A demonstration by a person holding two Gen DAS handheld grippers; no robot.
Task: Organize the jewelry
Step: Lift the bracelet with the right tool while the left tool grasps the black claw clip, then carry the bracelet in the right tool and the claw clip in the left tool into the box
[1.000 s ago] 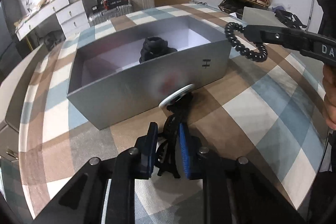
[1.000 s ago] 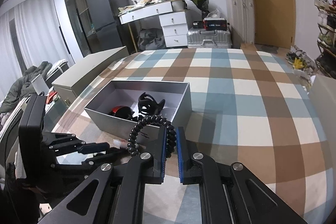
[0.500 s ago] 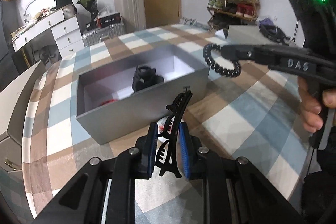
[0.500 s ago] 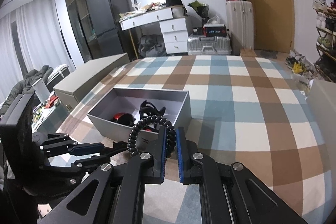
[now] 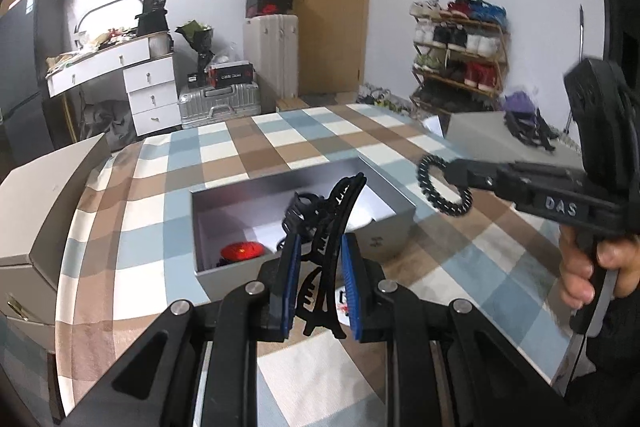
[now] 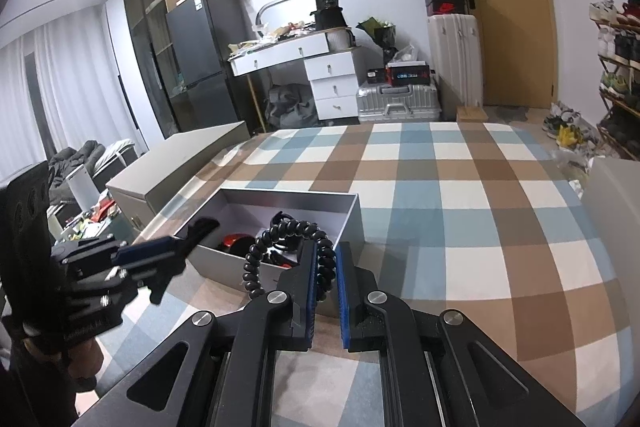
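evidently both tools carry pieces above the grey box at frame centre, likely for dropping in: left gripper clamps a black hair claw, right gripper pinches a spiral hair tie.

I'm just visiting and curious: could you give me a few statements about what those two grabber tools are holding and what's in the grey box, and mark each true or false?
1. The left gripper clamps a black hair claw clip. True.
2. The right gripper is empty. False: it grips a black spiral hair tie.
3. The grey box has its lid on. False: it is open.
4. A red item lies in the box. True.
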